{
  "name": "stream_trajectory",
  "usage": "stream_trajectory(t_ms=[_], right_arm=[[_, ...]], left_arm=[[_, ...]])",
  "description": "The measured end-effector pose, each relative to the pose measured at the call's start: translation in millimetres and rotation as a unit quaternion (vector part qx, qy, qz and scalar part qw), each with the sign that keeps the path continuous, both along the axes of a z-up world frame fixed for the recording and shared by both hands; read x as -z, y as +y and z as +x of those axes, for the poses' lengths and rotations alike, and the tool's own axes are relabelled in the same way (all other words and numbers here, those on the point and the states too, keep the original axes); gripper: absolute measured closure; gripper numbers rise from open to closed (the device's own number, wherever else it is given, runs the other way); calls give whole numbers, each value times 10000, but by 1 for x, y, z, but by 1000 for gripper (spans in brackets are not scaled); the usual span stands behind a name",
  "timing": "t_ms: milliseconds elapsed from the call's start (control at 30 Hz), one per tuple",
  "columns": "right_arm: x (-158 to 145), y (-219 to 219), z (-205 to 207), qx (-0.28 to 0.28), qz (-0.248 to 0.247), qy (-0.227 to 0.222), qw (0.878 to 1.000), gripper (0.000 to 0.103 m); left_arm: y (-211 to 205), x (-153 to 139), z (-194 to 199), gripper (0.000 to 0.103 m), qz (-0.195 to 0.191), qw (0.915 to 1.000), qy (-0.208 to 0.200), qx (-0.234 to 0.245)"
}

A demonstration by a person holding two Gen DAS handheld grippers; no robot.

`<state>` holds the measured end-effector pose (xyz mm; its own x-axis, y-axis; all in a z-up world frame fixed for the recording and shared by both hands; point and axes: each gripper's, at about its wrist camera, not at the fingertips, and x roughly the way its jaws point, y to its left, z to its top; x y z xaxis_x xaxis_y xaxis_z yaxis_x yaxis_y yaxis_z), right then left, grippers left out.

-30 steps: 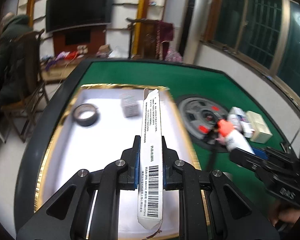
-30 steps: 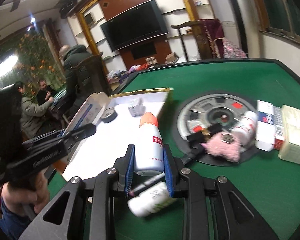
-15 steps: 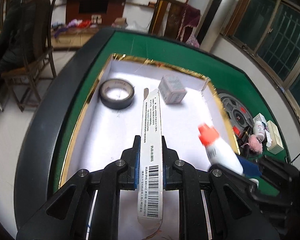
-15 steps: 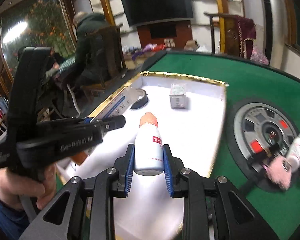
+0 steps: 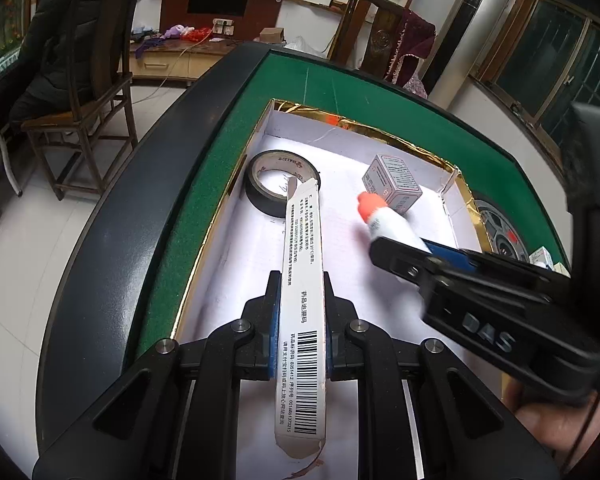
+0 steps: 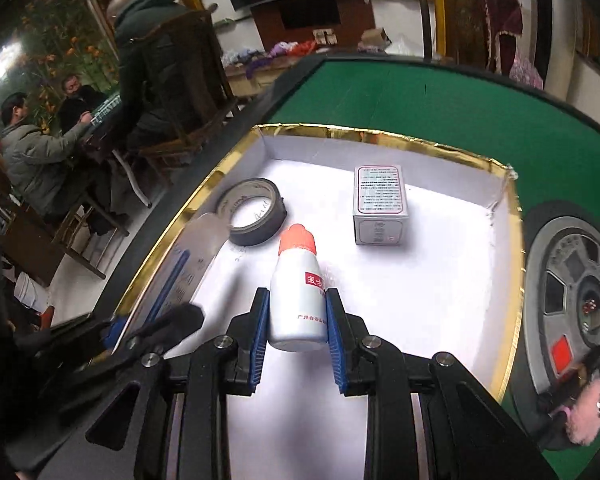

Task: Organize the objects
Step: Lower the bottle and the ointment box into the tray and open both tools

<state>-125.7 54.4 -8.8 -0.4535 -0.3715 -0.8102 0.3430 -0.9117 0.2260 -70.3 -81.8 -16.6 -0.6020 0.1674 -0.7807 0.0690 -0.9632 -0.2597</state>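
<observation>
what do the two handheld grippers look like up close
Both are matte black plastic linkages with silver pivot bolts and blue ribbed pads on the fingers. The right gripper has raised "DAS" lettering on its side; the left gripper looks the same build.

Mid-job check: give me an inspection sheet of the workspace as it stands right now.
Surface: green felt table with a dark rim; dial panel set in its middle.
Job's things: white tray with gold edge holds a tape roll and a small grey box; long flat carton and orange-capped white bottle are held over it.
Clutter: pink fluffy item on the dial panel.
Grippers: left claw shut on the carton; right claw shut on the bottle.
Cables: nothing seen on the table.
Surroundings: seated people, wooden chairs, wall television.
</observation>
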Motion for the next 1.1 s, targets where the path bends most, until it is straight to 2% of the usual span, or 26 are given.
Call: stream_trajectory(t_ms=[200,767,933,1100], right_arm=[[8,-8,-14,45,163,-104,9998,77],[14,-22,-21,48,50,-193,9998,76],[14,-22,-19,22,-55,-286,9996,76],[10,-20,-15,16,10,-189,9998,76]], left_arm=[[-3,1,-1,88,36,10000,-59,-54],[-8,4,-3,88,27,9998,-162,-148],[-12,3,-2,88,105,9995,-165,-245],[-15,1,-1,88,264,9992,-143,-279]])
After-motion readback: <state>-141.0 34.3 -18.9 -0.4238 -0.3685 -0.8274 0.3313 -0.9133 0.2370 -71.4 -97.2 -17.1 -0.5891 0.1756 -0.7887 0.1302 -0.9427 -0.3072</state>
